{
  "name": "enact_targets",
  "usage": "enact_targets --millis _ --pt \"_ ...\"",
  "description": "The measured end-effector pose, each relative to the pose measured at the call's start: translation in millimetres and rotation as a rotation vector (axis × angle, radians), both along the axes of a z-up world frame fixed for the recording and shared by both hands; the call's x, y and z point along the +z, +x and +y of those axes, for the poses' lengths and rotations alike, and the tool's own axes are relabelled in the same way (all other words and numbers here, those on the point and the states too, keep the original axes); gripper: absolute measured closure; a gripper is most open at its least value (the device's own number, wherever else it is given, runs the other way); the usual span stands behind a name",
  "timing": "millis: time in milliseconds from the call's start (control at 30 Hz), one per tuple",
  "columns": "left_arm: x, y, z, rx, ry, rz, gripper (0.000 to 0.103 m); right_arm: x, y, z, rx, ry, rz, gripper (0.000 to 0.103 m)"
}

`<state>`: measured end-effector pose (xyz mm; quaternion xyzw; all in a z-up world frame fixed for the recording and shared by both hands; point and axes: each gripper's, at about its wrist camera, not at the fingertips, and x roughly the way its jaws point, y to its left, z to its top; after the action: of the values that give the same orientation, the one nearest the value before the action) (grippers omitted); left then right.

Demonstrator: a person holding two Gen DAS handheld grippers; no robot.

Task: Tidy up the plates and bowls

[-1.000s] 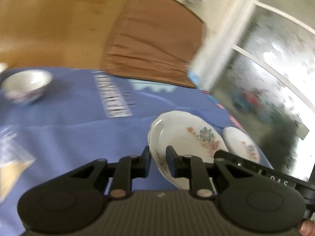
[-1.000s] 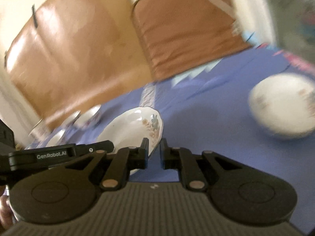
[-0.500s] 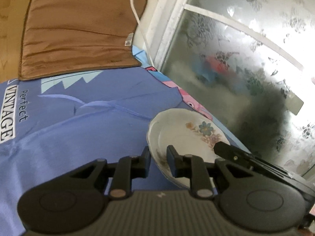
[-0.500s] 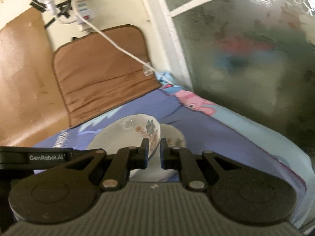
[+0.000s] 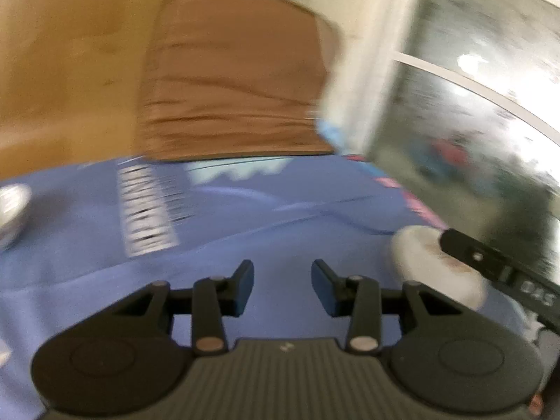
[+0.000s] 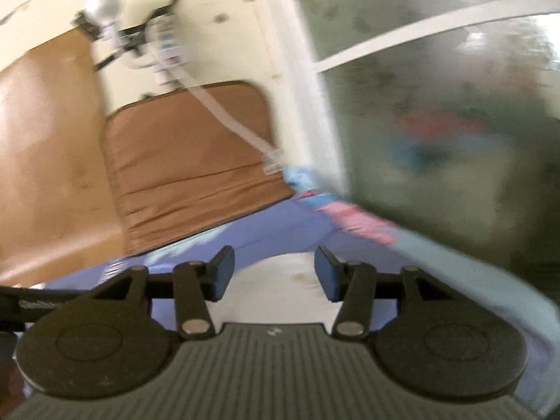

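Left wrist: left gripper (image 5: 282, 281) opening, plate (image 5: 434, 266) released

Both fisheye views are smeared by motion blur, with only the dark foreground hardware near the bottom edge staying fairly sharp. Daylight enters through the frosted window (image 5: 472, 105) at upper right, leaving white glare spots, and the corners curve into black.

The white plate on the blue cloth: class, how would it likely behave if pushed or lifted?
The white plate looks like glazed ceramic, so probably stiff, breakable and slippery. Lying flat on the blue cloth, it would likelier slide than roll.
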<state>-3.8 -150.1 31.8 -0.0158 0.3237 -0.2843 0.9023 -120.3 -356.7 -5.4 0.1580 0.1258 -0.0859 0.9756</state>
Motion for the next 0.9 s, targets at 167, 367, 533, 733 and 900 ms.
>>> enact_targets --millis 167,367,533,733,900 --pt "-13 7 81 0.240 0.076 -0.005 0.063 -3 35 52 0.238 0.077 0.095 0.049" --pt "-23 9 162 0.449 0.133 -0.021 0.058 -14 76 131 0.416 0.058 0.187 0.049" --pt "-31 10 190 0.517 0.141 -0.023 0.055 -21 102 179 0.466 0.034 0.231 0.049" --pt "-31 5 193 0.492 0.117 -0.045 0.050 -23 107 196 0.472 -0.038 0.222 0.049" --pt "-31 1 189 0.482 0.120 -0.069 0.047 -26 109 189 0.463 0.025 0.223 0.049"
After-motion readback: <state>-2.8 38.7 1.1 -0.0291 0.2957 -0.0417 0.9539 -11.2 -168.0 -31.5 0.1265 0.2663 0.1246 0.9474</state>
